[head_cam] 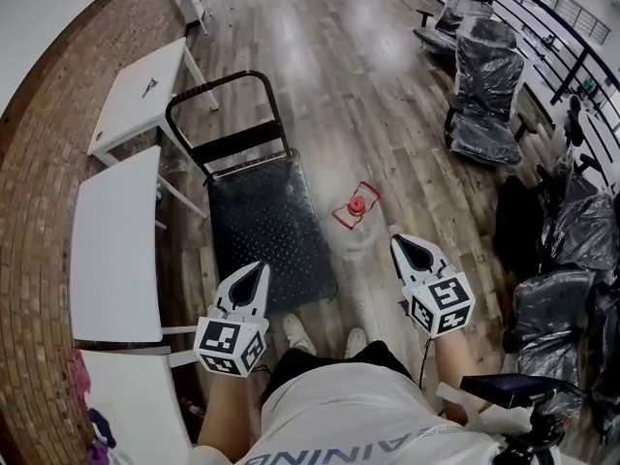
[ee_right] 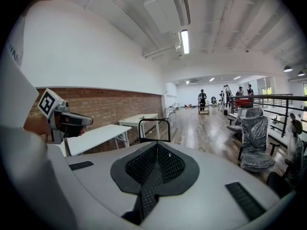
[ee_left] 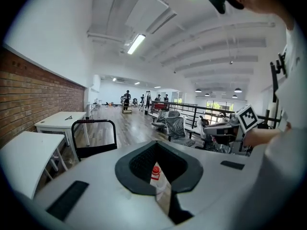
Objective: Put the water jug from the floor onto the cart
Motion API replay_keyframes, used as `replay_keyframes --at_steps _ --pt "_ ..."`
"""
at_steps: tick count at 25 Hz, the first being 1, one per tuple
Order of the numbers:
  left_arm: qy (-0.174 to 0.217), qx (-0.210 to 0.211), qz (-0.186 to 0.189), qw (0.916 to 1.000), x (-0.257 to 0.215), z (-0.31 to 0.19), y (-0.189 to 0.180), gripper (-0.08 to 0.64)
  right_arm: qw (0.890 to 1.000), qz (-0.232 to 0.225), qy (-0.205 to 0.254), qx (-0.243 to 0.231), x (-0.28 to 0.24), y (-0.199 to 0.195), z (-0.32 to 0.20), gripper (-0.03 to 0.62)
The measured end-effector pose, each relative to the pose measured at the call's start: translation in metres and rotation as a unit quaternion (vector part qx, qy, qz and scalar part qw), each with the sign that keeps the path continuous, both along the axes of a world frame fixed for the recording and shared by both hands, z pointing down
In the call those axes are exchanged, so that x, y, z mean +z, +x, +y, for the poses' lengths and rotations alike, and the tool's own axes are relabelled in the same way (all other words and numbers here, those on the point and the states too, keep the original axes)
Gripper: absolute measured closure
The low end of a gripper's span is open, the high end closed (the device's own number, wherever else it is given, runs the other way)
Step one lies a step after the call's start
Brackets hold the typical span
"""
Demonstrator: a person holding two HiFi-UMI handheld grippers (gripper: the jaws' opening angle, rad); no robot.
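Left gripper view shows the left gripper with jaws a little apart and empty. The jug is seen through the gap, well apart from it. The right gripper is pressed together on nothing. Both point forward and slightly down, the left over the near edge of the cart. The jug stands on the floor just beside the cart. A risk, I think: a pinch on the red handle alone lets the jug swing and knock the cart.

Left hand-held gripper jaws slightly apart, right hand-held gripper jaws closed, both angled slightly down
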State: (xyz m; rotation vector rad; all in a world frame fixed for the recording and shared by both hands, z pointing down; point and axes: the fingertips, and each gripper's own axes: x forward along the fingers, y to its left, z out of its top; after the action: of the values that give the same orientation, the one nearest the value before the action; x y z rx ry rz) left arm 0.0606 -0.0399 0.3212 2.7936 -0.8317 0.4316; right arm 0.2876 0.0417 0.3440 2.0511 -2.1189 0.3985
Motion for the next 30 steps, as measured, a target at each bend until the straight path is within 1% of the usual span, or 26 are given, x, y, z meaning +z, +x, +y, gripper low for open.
replay_keyframes --at_steps 4,9,11,14,17,19,22,25,28,30 --pt "-0.005 0.025 0.007 0.9996 0.002 -0.021 0.012 0.558 1.0 0.008 -0.001 0.026 -0.007 0.009 -0.01 0.588" --pt "0.004 0.044 0.027 0.9987 -0.007 -0.064 0.005 0.558 0.999 0.027 -0.007 0.042 -0.017 -0.006 -0.038 0.588" --pt "0.003 0.043 0.034 0.9985 -0.009 -0.083 -0.004 0.56 0.998 0.032 -0.01 0.043 -0.021 -0.015 -0.056 0.588" --pt "0.004 0.036 0.035 0.9987 0.002 -0.116 -0.03 0.558 0.998 0.038 -0.013 0.038 -0.02 -0.041 -0.087 0.588" --pt "0.011 0.024 0.036 0.999 0.009 -0.146 -0.051 0.559 0.998 0.054 -0.022 0.016 -0.019 -0.069 -0.113 0.588" --pt "0.009 0.014 0.04 0.9991 0.011 -0.159 -0.056 0.558 0.997 0.062 -0.034 0.003 -0.013 -0.078 -0.122 0.588" --pt "0.003 0.002 0.042 0.9991 0.019 -0.166 -0.056 0.558 0.998 0.052 -0.045 -0.003 0.002 -0.075 -0.131 0.586" --pt "-0.007 -0.005 0.033 0.9994 0.029 -0.163 -0.051 0.558 0.998 0.042 -0.049 -0.008 0.013 -0.061 -0.14 0.586" --pt "-0.016 -0.021 0.02 0.9995 0.041 -0.163 -0.044 0.558 0.997 0.045 -0.054 -0.015 0.026 -0.043 -0.154 0.586" --pt "-0.026 -0.034 0.02 0.9989 0.05 -0.163 -0.036 0.56 0.997 0.051 -0.063 -0.019 0.04 -0.027 -0.161 0.586"
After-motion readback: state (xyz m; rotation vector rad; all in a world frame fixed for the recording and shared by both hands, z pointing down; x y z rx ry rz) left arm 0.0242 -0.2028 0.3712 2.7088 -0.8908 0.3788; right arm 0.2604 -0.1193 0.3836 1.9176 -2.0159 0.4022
